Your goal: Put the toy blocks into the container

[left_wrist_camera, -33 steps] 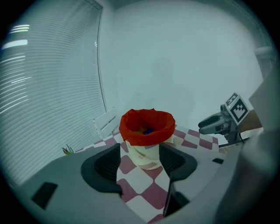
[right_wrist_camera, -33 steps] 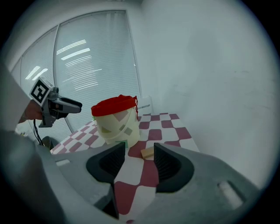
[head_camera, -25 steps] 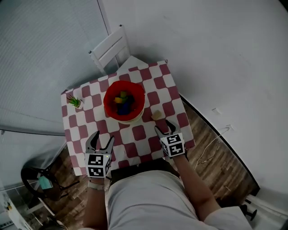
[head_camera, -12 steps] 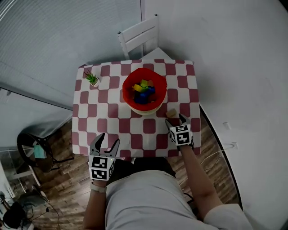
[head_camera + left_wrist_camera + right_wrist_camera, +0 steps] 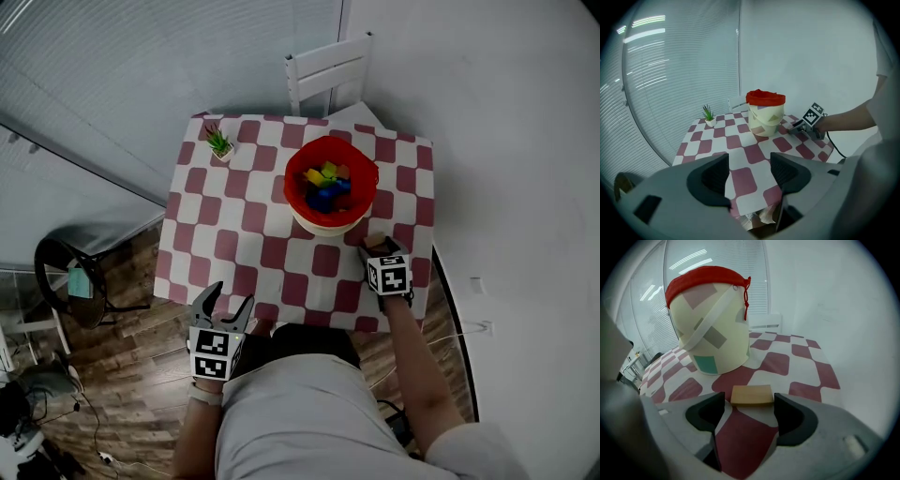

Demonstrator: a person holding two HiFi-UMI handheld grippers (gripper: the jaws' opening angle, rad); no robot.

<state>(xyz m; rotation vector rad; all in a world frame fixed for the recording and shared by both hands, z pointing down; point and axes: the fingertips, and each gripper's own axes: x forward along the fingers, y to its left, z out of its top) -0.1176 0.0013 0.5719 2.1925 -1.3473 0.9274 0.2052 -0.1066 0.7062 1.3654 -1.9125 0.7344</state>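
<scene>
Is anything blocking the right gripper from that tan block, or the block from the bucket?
Nothing visible. The right gripper has just been opening its jaws, with the block at their tips, untouched. Only bare table lies between block and bucket, though the block must probably be lifted over the bucket's wall.

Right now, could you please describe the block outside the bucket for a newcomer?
On the checked table, find the cream bucket with a red rim. Beside its base lies a flat tan block, the only one outside; the coloured ones sit inside.
</scene>
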